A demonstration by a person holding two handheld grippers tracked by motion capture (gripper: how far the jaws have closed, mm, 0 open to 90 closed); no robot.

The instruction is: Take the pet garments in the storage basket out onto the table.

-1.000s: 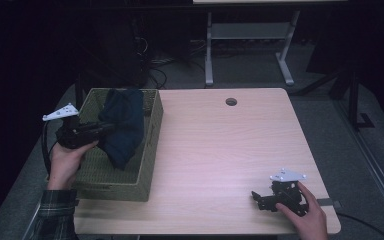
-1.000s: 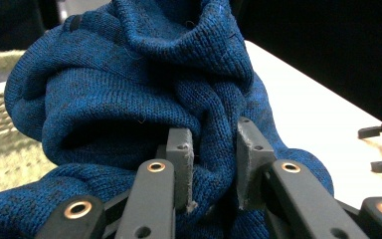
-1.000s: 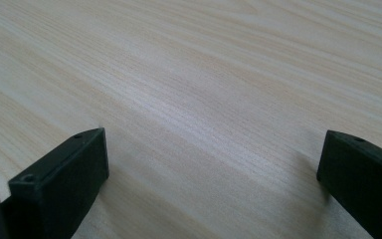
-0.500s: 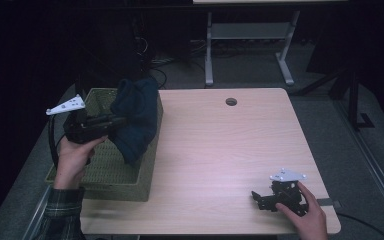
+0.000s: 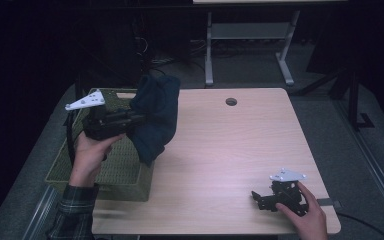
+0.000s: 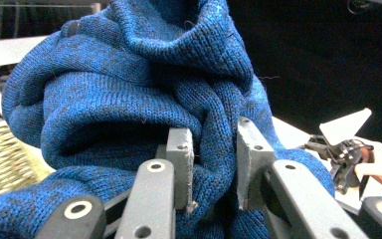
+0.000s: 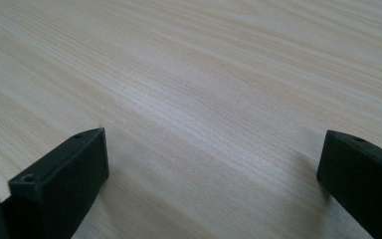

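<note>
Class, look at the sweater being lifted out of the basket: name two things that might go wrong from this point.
1. The left gripper pinches only one fold of the sweater, so the knit may slip free.
2. The sweater's lower end hangs by the basket rim and could catch on it, perhaps dragging the basket along the table.

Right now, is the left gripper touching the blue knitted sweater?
Touching. The left gripper view shows the left gripper with its grey jaws pinching a fold of the blue knitted sweater between them.
</note>
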